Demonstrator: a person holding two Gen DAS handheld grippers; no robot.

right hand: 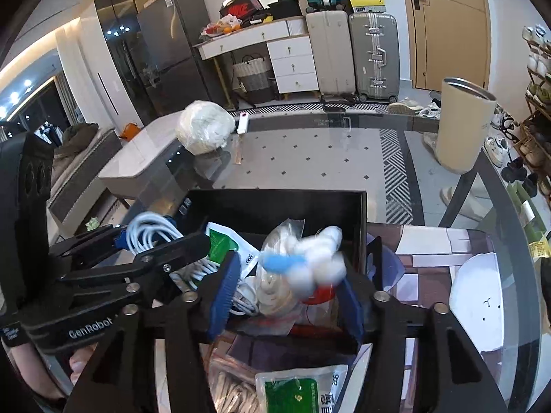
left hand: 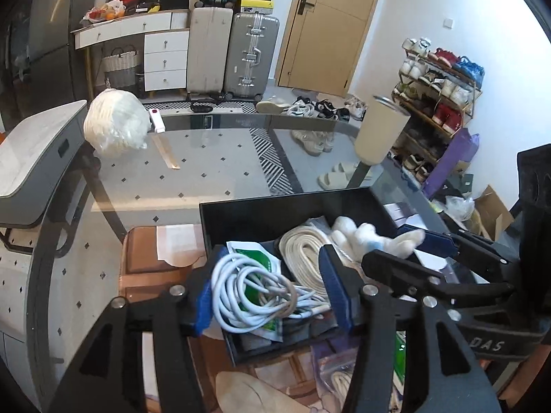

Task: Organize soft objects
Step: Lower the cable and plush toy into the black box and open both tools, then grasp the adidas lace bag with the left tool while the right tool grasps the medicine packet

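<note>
A black box sits on the glass table and also shows in the right wrist view. My left gripper is wide open over it with a coiled white cable between its fingers, not clamped. A coil of cream rope and a green-and-white packet lie in the box. My right gripper is open; a white fluffy toy with a blue part, blurred, is between its fingers above the box. The right gripper also shows in the left wrist view.
A white bundle in plastic lies at the far left of the table, and a tall beige tumbler stands at the far right. Bagged rope and a green packet lie in front of the box. A white plate is at right.
</note>
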